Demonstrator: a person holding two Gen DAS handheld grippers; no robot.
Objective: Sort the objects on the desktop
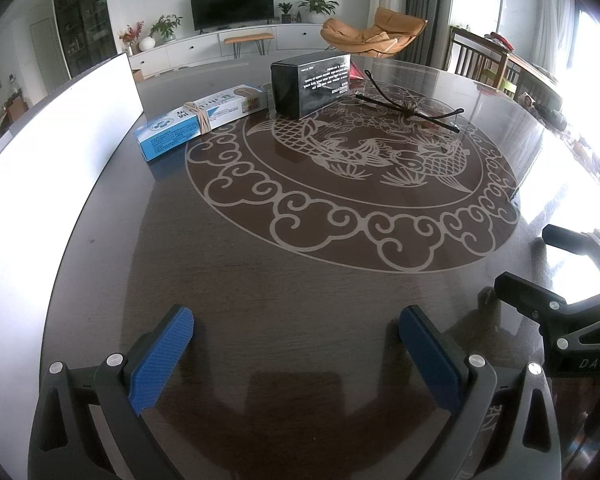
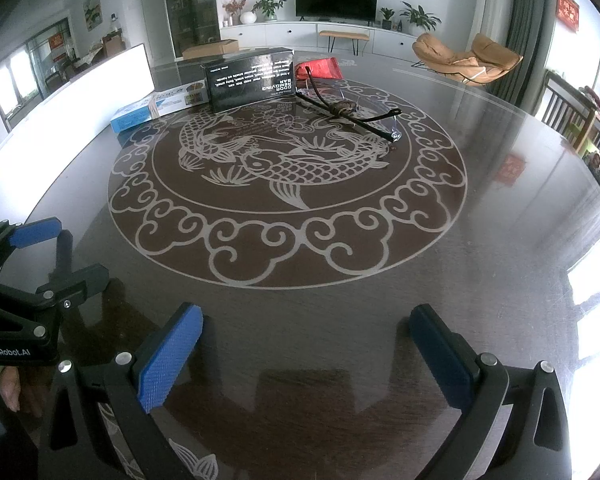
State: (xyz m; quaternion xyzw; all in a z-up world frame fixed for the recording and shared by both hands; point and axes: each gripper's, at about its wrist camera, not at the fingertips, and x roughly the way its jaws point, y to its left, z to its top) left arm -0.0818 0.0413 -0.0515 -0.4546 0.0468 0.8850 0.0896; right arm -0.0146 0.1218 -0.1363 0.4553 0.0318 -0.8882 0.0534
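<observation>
A black box [image 1: 312, 82] [image 2: 252, 78] stands at the far side of the round dark table [image 1: 260, 280]. A blue and white box [image 1: 202, 120] [image 2: 156, 106] with a rubber band lies left of it. Clear safety glasses [image 1: 410, 108] [image 2: 352, 110] with black arms and a small knotted cord lie to its right. A red packet [image 2: 320, 68] lies behind the glasses. My left gripper [image 1: 296, 336] is open and empty above the near table edge. My right gripper [image 2: 306, 336] is open and empty beside it, and also shows in the left wrist view [image 1: 572, 280].
A white board [image 1: 60, 128] [image 2: 80, 80] stands along the table's left edge. Wooden chairs [image 1: 484, 60] and a second table stand to the right. A carp pattern [image 2: 284, 160] covers the table's middle.
</observation>
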